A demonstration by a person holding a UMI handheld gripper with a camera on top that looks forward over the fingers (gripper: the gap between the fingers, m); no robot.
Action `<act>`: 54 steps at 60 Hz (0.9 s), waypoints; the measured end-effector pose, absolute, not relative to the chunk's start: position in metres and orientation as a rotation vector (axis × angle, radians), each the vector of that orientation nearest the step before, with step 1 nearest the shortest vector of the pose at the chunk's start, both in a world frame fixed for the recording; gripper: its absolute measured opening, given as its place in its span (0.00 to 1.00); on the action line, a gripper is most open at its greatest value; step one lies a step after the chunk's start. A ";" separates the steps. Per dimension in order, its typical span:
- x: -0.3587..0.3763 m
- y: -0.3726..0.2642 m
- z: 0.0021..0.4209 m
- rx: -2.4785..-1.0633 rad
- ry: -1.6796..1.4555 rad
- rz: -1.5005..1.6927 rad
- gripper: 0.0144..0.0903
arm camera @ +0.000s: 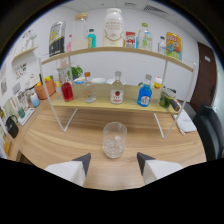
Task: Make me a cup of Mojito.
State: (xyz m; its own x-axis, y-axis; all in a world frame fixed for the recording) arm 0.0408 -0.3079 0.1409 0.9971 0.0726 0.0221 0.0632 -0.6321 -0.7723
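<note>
Low in the frame, the gripper (114, 161) is spread wide and holds nothing; the clear round tumbler with ice (114, 140) stands just ahead of its tips on the wooden table (55, 137), at frame centre. Closing off-centre could tip this slick glass, and reaching past it toward the two-tier wooden shelf's (102, 104) crowded bottles risks knocking it.

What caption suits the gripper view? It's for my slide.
Open tongs face a glass below a bottle-lined shelf.
</note>
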 end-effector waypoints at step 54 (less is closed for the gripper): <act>0.190 -0.232 0.205 -2.173 -0.071 -0.019 0.95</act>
State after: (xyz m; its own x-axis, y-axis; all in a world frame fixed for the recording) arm 0.1899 -0.2317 0.2045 0.9982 0.0439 0.0406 0.0584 -0.5659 -0.8224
